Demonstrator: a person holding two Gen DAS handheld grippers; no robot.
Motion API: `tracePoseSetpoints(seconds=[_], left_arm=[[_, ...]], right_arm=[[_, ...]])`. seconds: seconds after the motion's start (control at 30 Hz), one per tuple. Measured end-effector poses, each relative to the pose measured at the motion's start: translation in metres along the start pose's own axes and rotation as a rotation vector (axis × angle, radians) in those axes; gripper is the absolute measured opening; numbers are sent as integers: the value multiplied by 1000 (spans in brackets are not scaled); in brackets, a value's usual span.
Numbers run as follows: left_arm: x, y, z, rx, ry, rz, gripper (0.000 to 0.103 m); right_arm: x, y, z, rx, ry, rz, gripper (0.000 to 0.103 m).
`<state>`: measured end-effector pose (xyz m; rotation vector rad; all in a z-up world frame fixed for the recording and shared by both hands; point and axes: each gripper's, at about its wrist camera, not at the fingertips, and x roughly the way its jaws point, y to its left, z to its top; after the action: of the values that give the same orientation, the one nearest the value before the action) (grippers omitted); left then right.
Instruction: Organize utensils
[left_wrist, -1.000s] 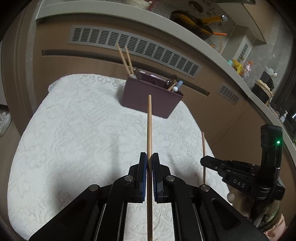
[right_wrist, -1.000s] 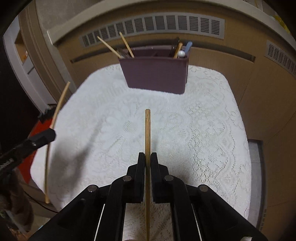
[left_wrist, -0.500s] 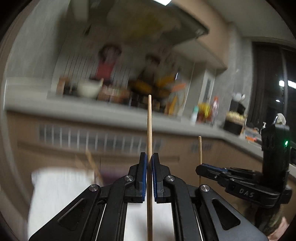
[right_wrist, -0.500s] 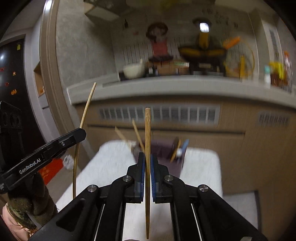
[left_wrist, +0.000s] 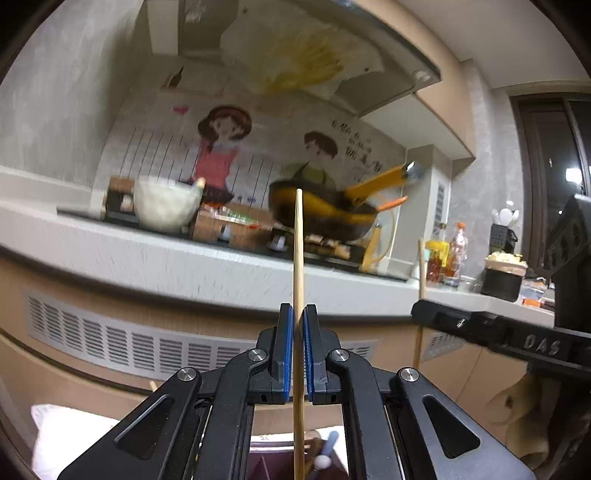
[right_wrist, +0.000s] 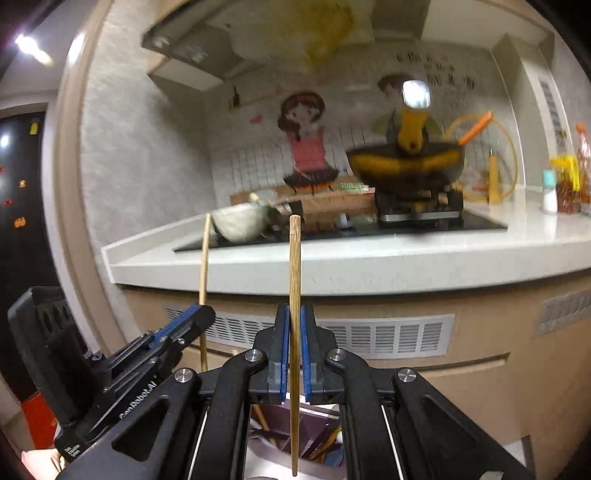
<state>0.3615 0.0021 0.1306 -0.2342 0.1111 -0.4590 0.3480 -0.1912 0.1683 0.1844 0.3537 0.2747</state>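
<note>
One chopstick (left_wrist: 298, 258) is pinched upright by the left gripper (left_wrist: 298, 350), another chopstick (right_wrist: 294, 280) by the right gripper (right_wrist: 294, 350). The purple holder (right_wrist: 295, 424), already part-filled, lies just below both; insertion is judged outstanding.

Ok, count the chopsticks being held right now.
2. One chopstick stands upright in the left gripper, and the other chopstick stands upright in the right gripper. More sticks sit in the purple holder below, partly hidden.
</note>
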Motion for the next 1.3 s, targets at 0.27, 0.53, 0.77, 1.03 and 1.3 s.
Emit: tracePoseSetpoints(seconds=[0.27,0.53,0.77,1.03,1.3], left_arm=[[56,42,-57,-67,84,37,6],[69,52,-115,-76,178,78,6],[57,52,-136,-113,278,121,33],[-54,11,-100,-66,281,296,98],[-165,-37,-117,109,325,466,103]], right_arm=[[72,-28,-49,55,50,-38,6],[98,-26,-98,31,130,-34,6],[103,-28,-141,85,291,-29,30],[7,-22,-156,126,271,-84,68],[-108,15,-187,40,256,-160,97]])
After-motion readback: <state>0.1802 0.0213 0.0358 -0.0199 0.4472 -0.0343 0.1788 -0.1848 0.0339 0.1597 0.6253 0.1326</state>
